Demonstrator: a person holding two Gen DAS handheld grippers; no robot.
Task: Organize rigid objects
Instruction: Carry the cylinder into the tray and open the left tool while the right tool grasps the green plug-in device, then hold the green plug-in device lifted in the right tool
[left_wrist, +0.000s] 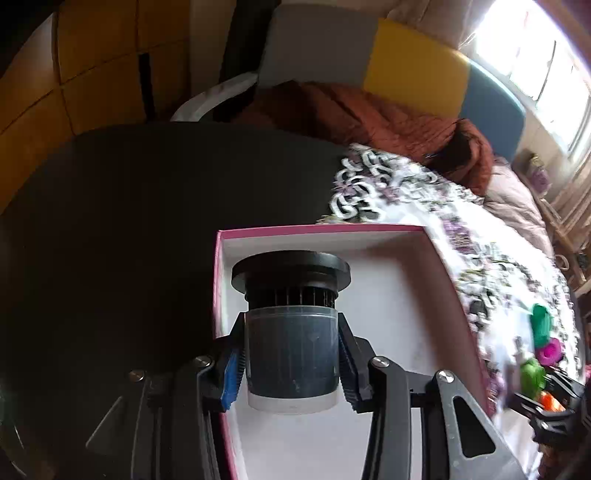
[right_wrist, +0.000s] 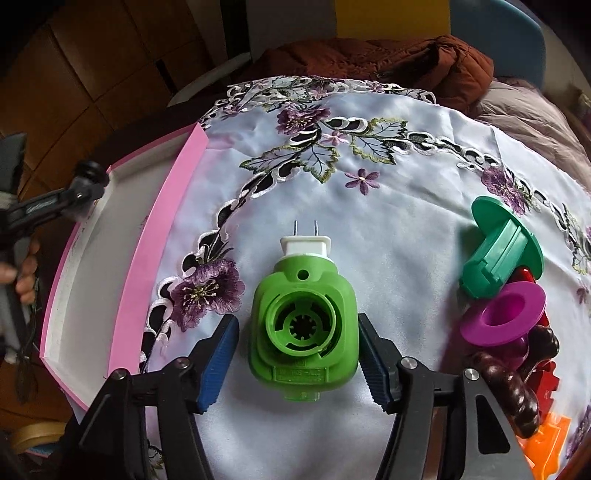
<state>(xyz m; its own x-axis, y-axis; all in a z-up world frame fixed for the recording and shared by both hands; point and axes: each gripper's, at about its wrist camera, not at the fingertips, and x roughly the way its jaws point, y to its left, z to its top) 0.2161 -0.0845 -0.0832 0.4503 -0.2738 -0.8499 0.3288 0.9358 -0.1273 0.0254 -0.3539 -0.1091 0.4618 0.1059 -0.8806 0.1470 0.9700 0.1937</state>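
1. Firstly, left gripper (left_wrist: 291, 362): its pads clamp a dark cylindrical jar (left_wrist: 291, 354) above the pink-rimmed box (left_wrist: 317, 229).
2. Right gripper (right_wrist: 297, 363): jaws unclenched, straddling a green plug-in device (right_wrist: 304, 325) lying on the embroidered cloth (right_wrist: 406, 221), beside green and purple spools (right_wrist: 502, 254).

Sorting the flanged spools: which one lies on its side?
The green spool, tipped over, flange facing sideways; the purple spool below it shows its open end upward.
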